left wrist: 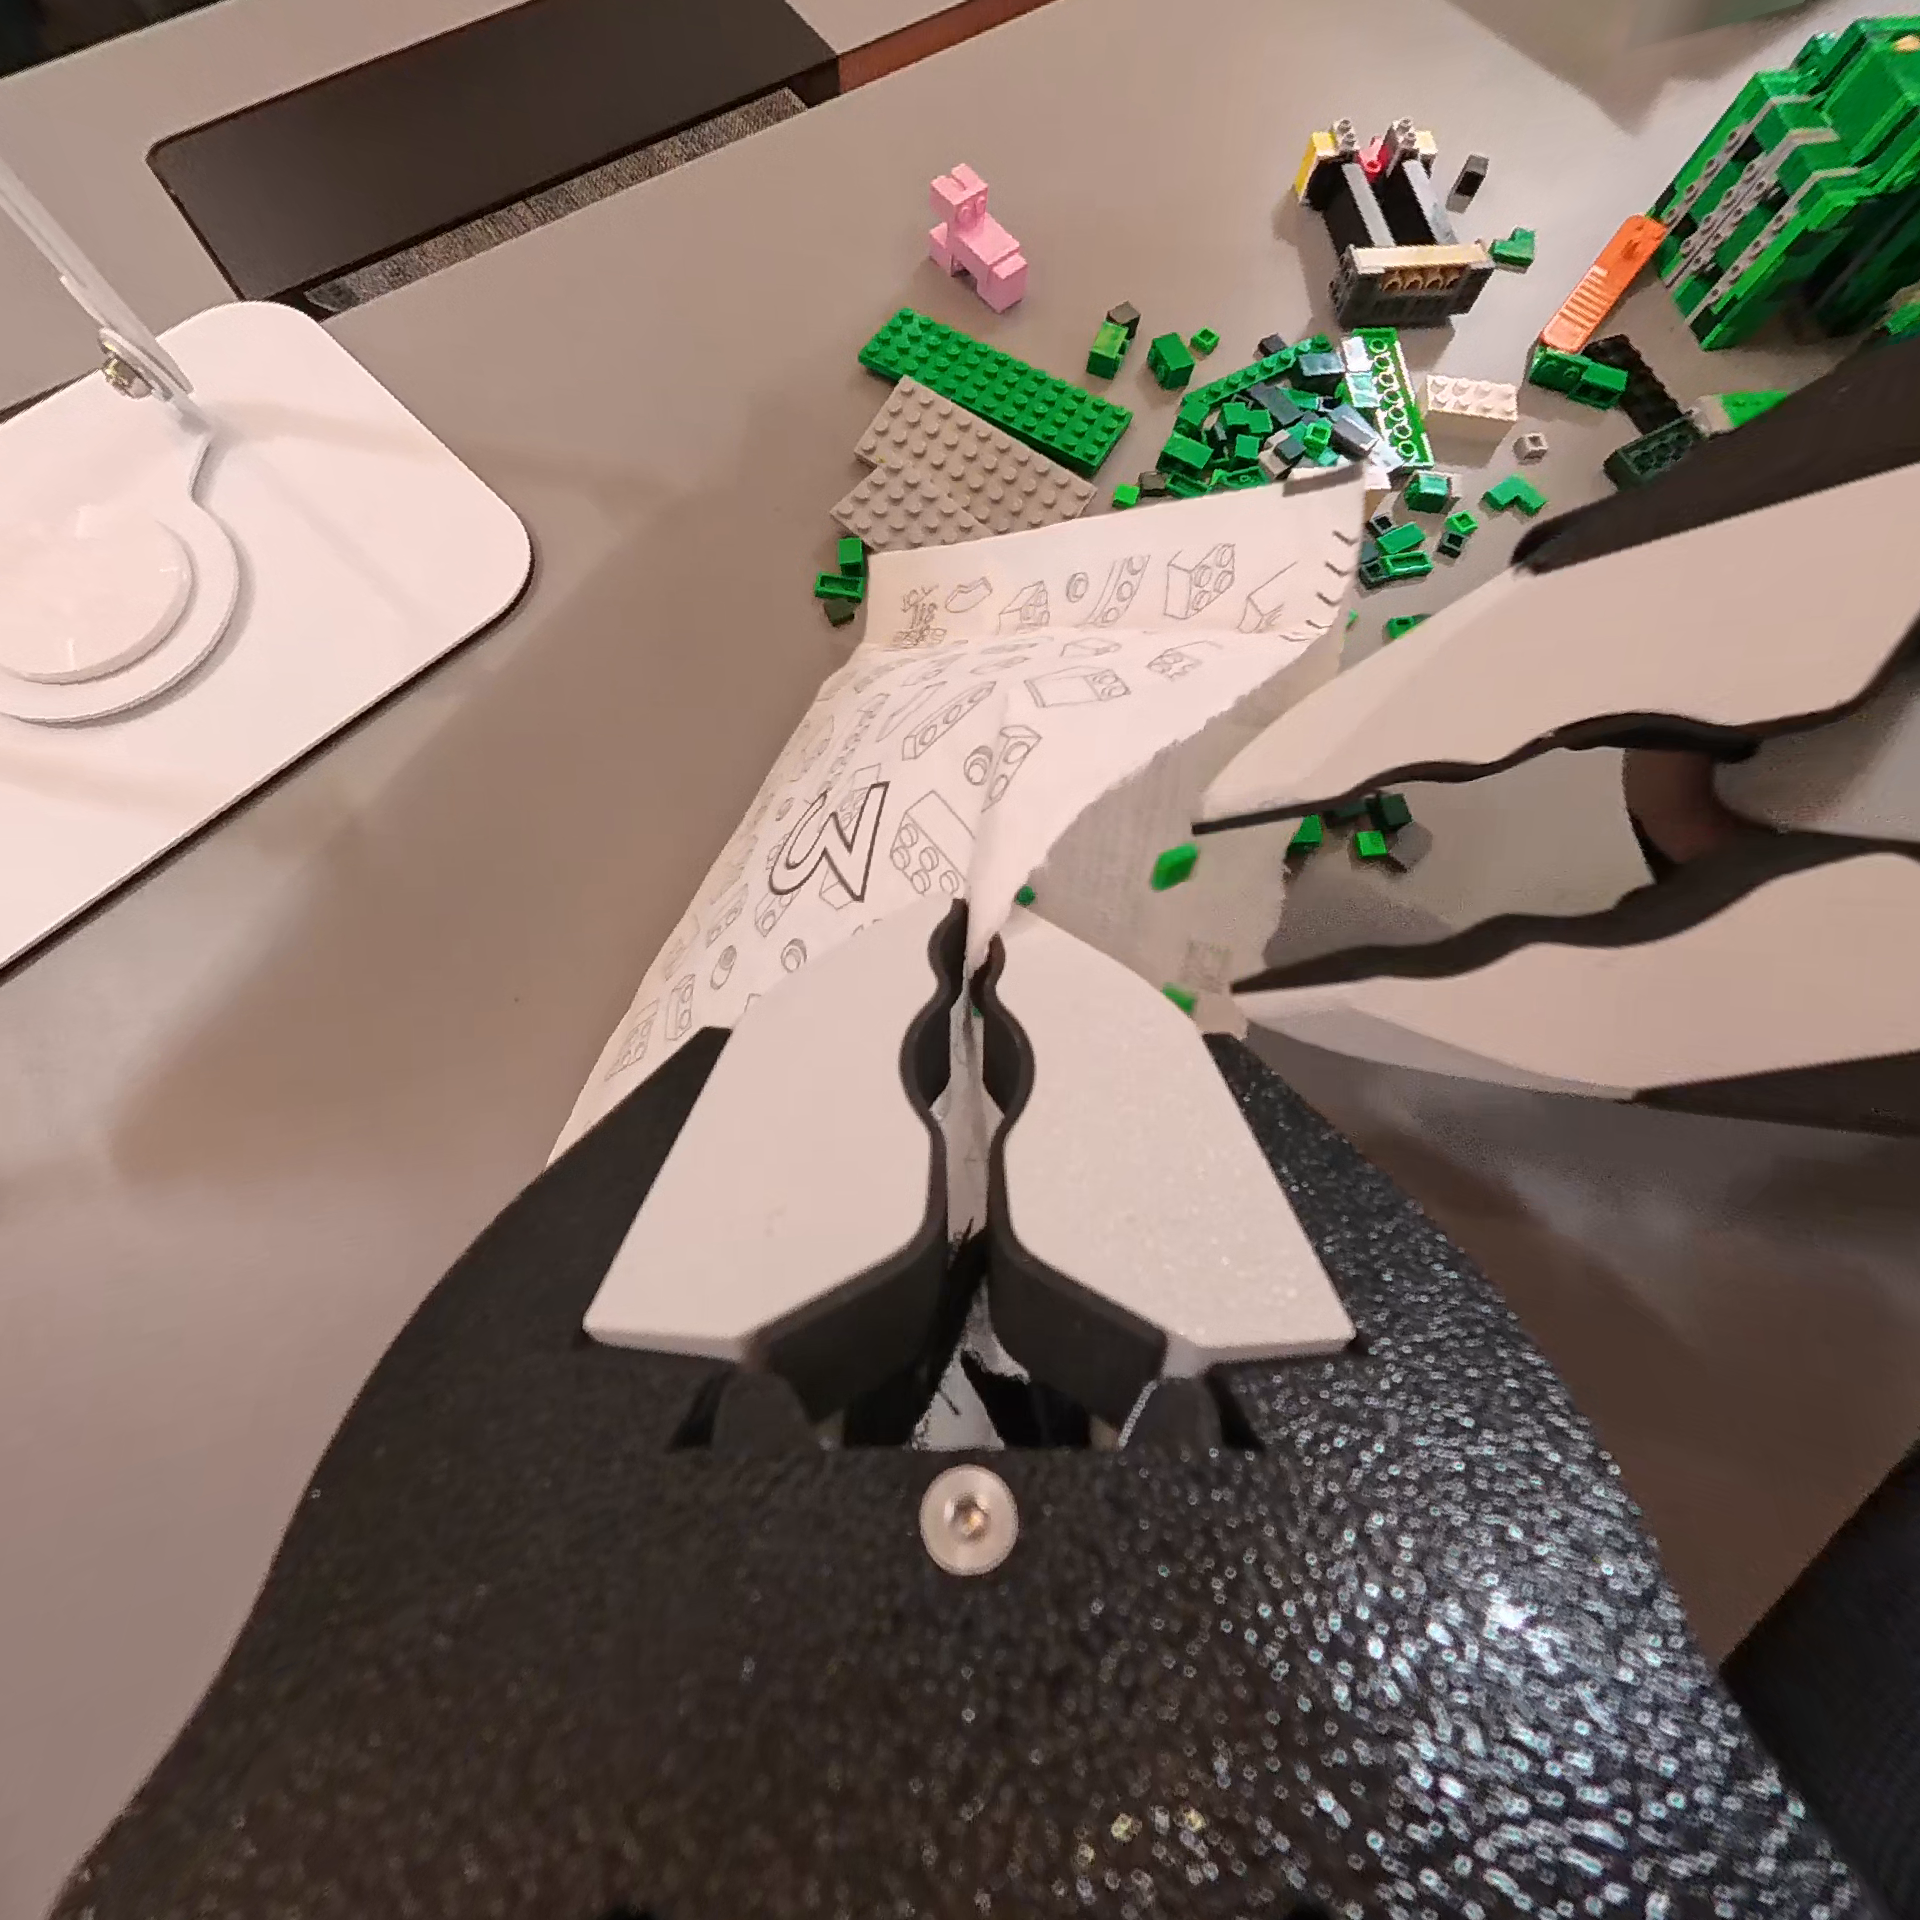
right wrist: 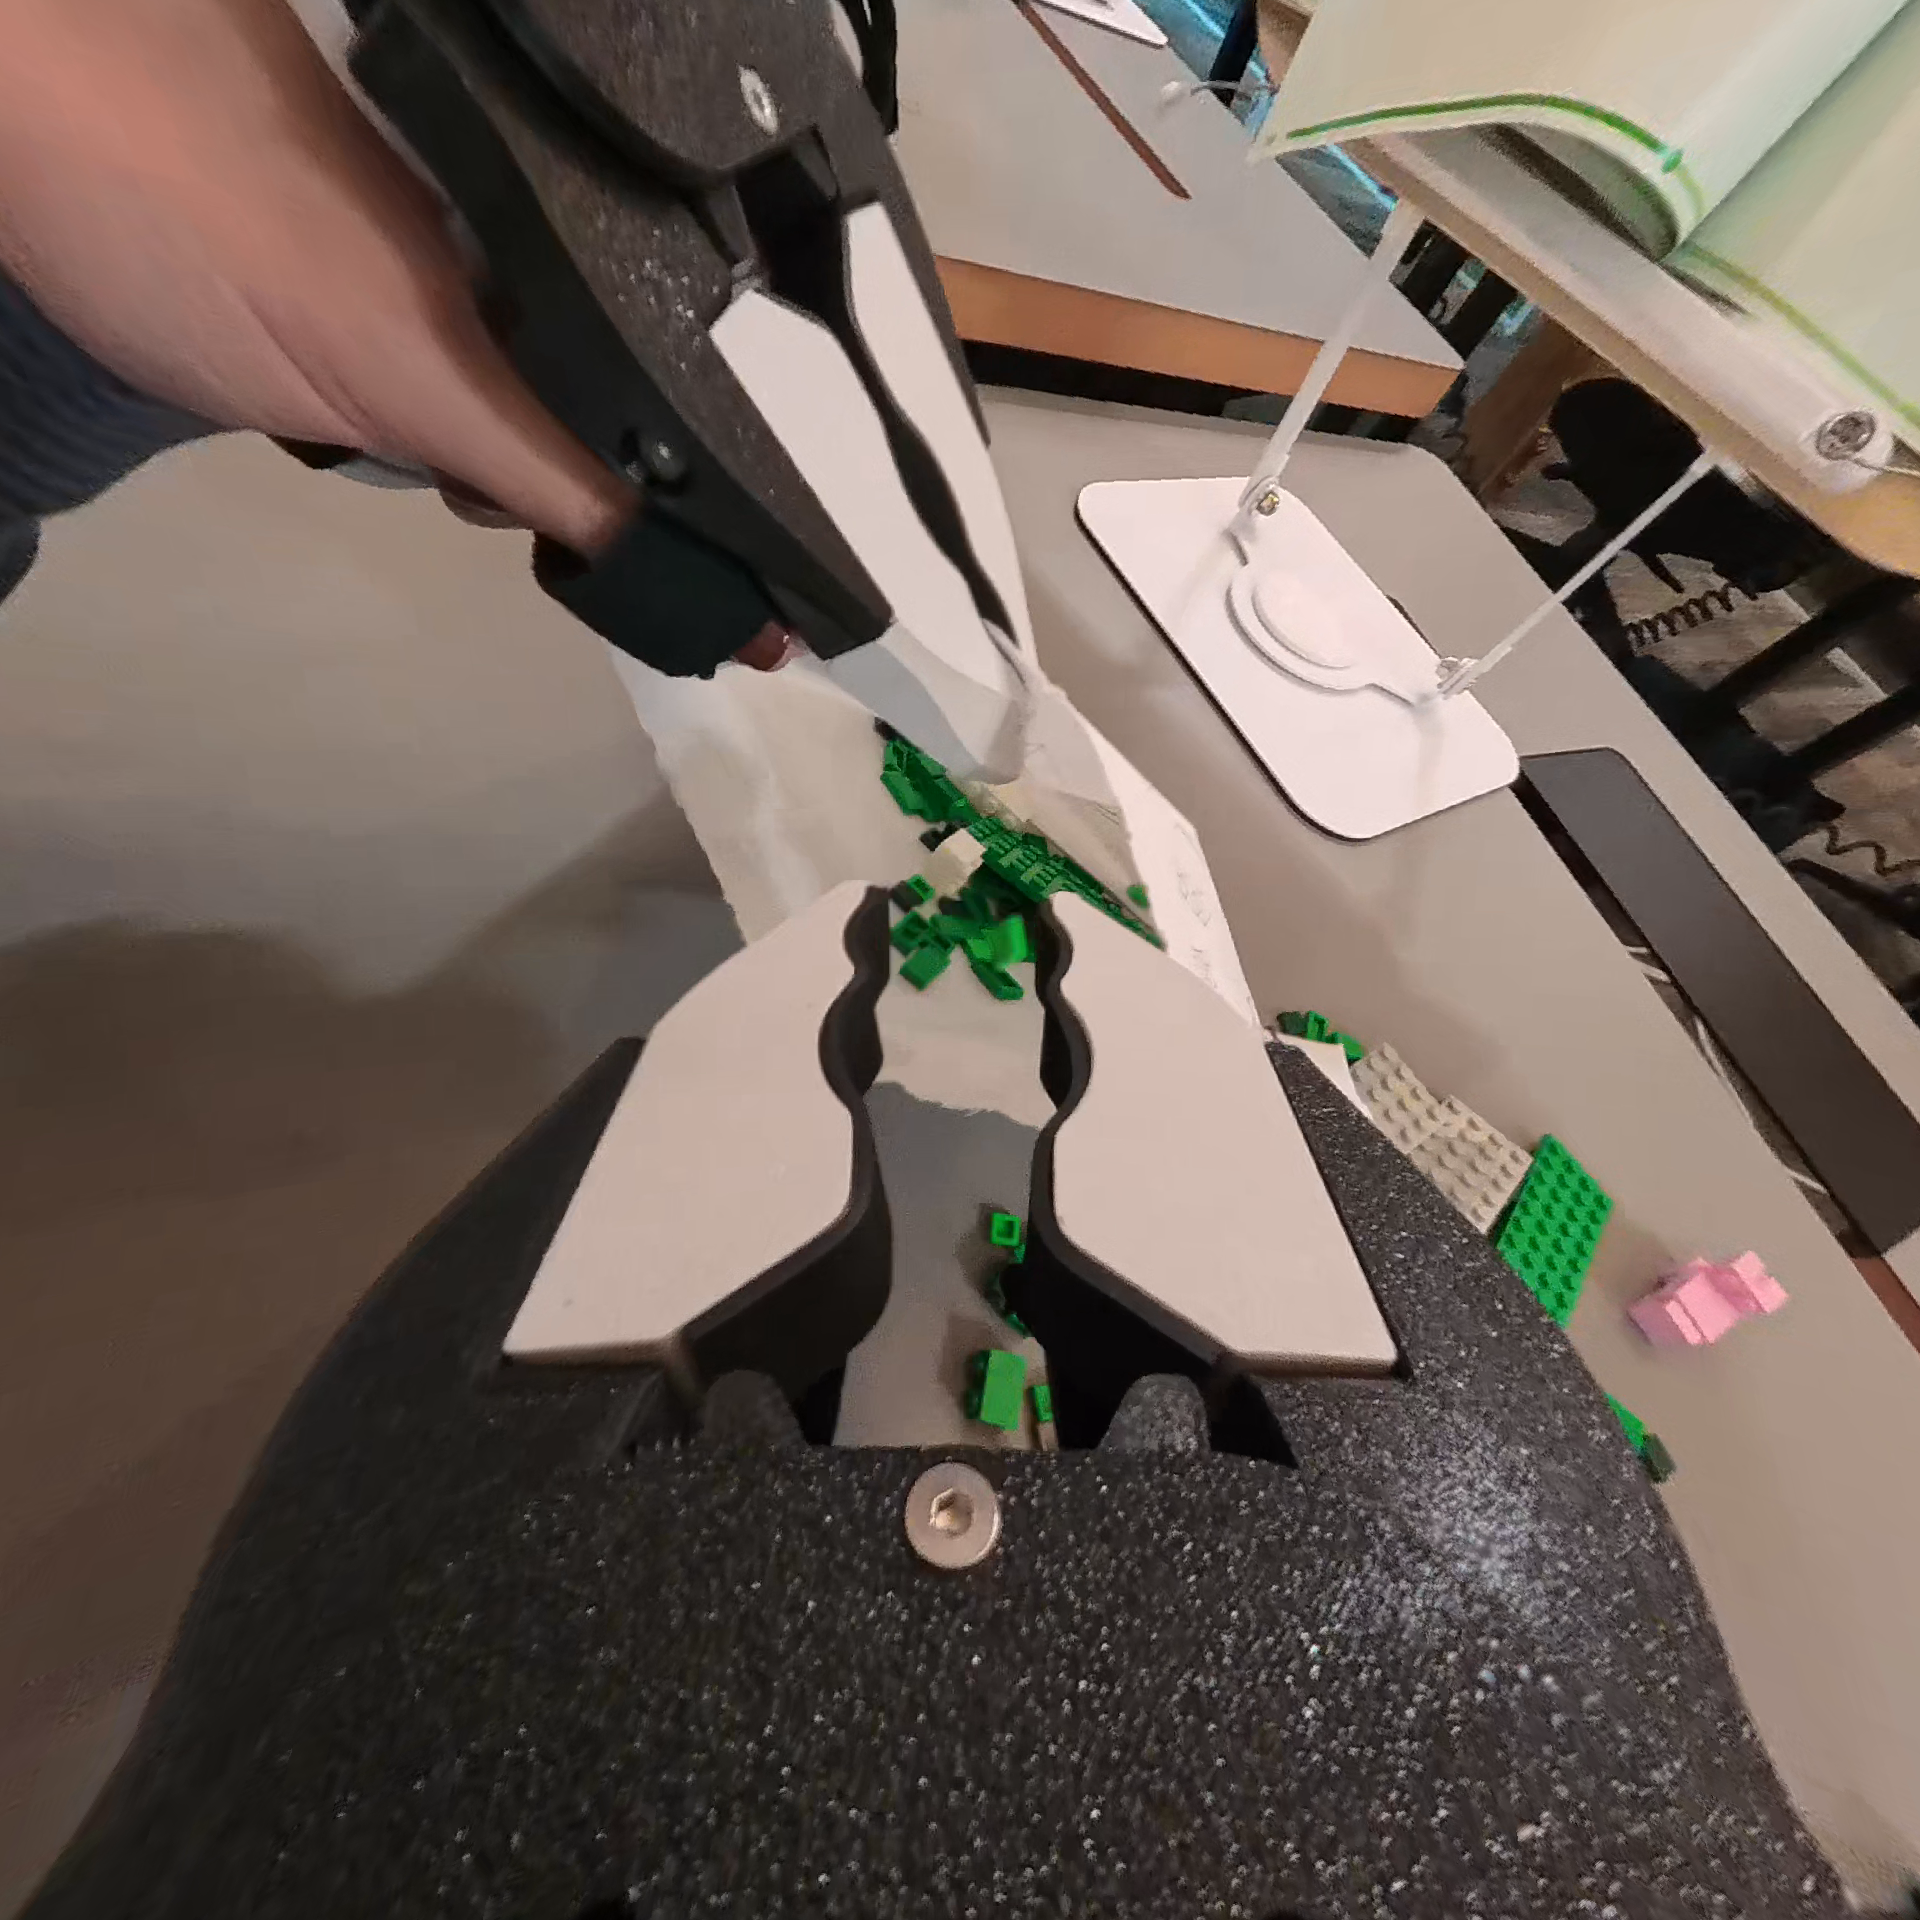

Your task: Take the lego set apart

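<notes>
My left gripper point(left wrist: 971, 935) pinches the torn paper bag point(left wrist: 935, 727); right gripper point(right wrist: 961, 925) gapes empty. Tilt bag gently so green bricks point(right wrist: 966, 935) slide out.

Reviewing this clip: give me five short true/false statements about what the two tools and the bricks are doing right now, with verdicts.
1. The left tool is shut on the paper bag. True.
2. The right tool grips a green plate. False: it is open, holding nothing, with loose green bricks beyond its tips.
3. The pink figure lies inside the bag. False: it stands on the table, apart from the bag.
4. The green build is fully dismantled. False: a large block is still assembled.
5. Two grey plates lie beside a long green plate. True.
</notes>
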A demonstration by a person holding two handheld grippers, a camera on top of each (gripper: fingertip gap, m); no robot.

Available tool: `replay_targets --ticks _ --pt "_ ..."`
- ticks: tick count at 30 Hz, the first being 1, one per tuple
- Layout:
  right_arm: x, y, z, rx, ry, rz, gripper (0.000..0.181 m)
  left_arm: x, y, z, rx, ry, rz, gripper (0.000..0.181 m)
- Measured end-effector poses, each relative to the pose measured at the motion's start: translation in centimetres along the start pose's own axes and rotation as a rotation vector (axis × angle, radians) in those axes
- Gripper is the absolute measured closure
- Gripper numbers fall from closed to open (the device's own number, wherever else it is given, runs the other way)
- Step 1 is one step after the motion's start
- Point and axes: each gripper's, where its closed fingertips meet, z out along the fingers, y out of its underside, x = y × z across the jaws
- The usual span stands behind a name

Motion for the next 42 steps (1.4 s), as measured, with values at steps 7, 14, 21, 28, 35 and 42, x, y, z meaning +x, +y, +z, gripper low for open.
replay_targets --ticks 7,14,21,28,35,42 --pt "3.0 2.3 -4.7 -0.020 0.153 -0.012 0.162 -0.2 -0.1 -0.3 0.013 0.007 -0.013 0.181" --pt "-0.6 11.6 -5.4 -0.362 -0.174 0.190 0.170 -0.2 -0.1 -0.3 0.014 0.012 -0.016 0.181" --pt "-1.9 13.6 -4.9 -0.456 -0.163 0.198 0.171 -0.3 -0.1 -0.4 0.019 0.013 -0.020 0.181" --pt "-0.2 14.1 -4.5 -0.467 -0.065 0.215 0.168 -0.1 -0.1 -0.2 0.016 0.018 -0.016 0.181" --pt "-0.6 13.5 -4.2 -0.441 -0.108 0.192 0.174 -0.1 -0.1 -0.1 0.015 0.023 -0.015 0.181" --pt "0.3 1.3 -4.3 0.005 -0.046 0.096 0.175 0.0 -0.2 0.0 0.018 0.017 -0.014 0.181"
